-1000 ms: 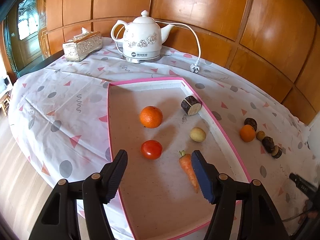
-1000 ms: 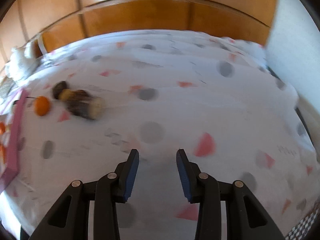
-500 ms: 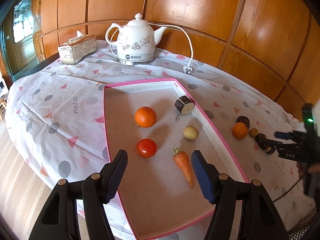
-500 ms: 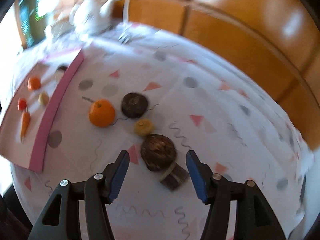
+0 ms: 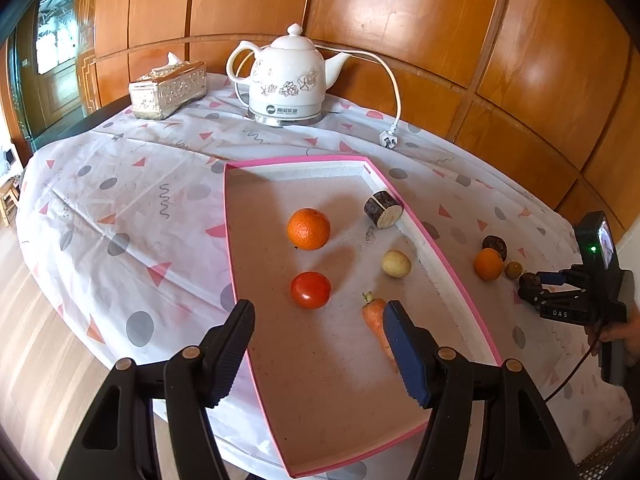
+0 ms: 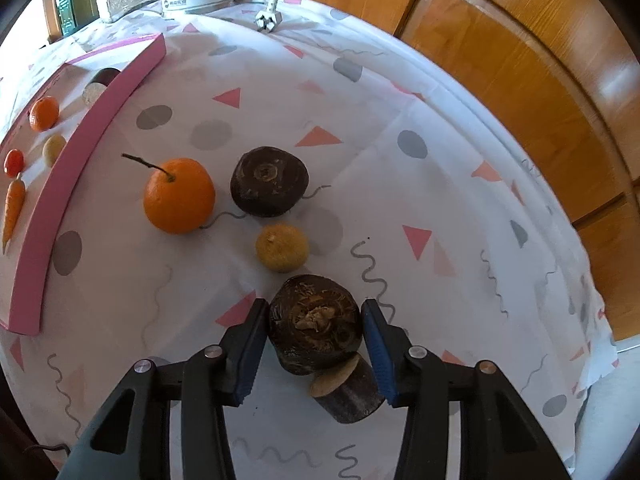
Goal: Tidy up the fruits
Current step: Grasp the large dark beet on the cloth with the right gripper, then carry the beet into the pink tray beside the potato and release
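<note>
My right gripper [image 6: 314, 308] points down at the tablecloth, its jaws closing on a dark brown water chestnut [image 6: 316, 320]; both pads touch its sides. A cut dark piece [image 6: 348, 388] lies under it. Just beyond sit a small yellow fruit [image 6: 282, 248], a second dark chestnut [image 6: 269, 187] and a stemmed orange [image 6: 179, 196]. My left gripper [image 5: 319, 308] hangs open and empty over the near part of the pink-rimmed tray [image 5: 236, 240]. The tray holds an orange [image 5: 309, 229], a tomato [image 5: 311, 290], a pale fruit [image 5: 396, 264], a carrot [image 5: 374, 316] and a cut dark piece [image 5: 383, 209].
A white kettle [image 5: 288, 80] with its cord and loose plug [image 5: 389, 140] stands at the back, beside a tissue box [image 5: 168, 88]. Wood panelling runs close behind the table. A person's hand [image 5: 624, 332] holds the right gripper at the right edge.
The right gripper swung left across the cloth to the fruit group, rolled, opened wider, then closed in around the dark chestnut. The left gripper stayed over the tray, still open.
</note>
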Available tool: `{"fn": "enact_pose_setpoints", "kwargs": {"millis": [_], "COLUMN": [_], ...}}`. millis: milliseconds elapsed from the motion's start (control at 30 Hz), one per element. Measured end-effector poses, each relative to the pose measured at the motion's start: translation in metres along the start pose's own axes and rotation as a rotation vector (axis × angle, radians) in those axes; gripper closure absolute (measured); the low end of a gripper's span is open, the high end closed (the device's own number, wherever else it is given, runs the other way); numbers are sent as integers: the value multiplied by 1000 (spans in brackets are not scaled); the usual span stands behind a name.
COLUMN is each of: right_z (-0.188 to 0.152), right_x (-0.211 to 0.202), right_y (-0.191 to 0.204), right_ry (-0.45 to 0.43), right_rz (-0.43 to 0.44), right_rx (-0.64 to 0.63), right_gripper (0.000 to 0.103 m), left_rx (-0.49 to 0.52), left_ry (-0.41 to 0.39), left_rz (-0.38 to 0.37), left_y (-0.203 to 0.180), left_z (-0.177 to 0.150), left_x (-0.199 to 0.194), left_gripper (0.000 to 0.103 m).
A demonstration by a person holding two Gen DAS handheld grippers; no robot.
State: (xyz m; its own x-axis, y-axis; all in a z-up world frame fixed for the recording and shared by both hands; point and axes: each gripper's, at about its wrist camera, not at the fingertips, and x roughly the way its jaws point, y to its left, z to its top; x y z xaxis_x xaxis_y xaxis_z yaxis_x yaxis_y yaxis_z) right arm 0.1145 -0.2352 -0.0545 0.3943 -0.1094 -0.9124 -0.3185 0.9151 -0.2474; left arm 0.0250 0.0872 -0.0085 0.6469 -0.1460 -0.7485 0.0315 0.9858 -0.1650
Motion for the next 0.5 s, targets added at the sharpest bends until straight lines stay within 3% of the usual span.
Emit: {"fn": "enact_pose_setpoints", "kwargs": {"millis": [233, 500], "right_z": [-5, -11], "right_x": [-46, -83], "right_y": [7, 52], "right_ry": [-146, -235], "right_rz": [-33, 72], "right_rx": [55, 36], "right_gripper": [56, 56], "left_rx": [-16, -57], "left_ry": [-22, -49], "left_rz": [19, 39], "left_y": [3, 14], "left_z": [0, -1], "left_x": [-6, -13], "left_gripper": [35, 33]}}
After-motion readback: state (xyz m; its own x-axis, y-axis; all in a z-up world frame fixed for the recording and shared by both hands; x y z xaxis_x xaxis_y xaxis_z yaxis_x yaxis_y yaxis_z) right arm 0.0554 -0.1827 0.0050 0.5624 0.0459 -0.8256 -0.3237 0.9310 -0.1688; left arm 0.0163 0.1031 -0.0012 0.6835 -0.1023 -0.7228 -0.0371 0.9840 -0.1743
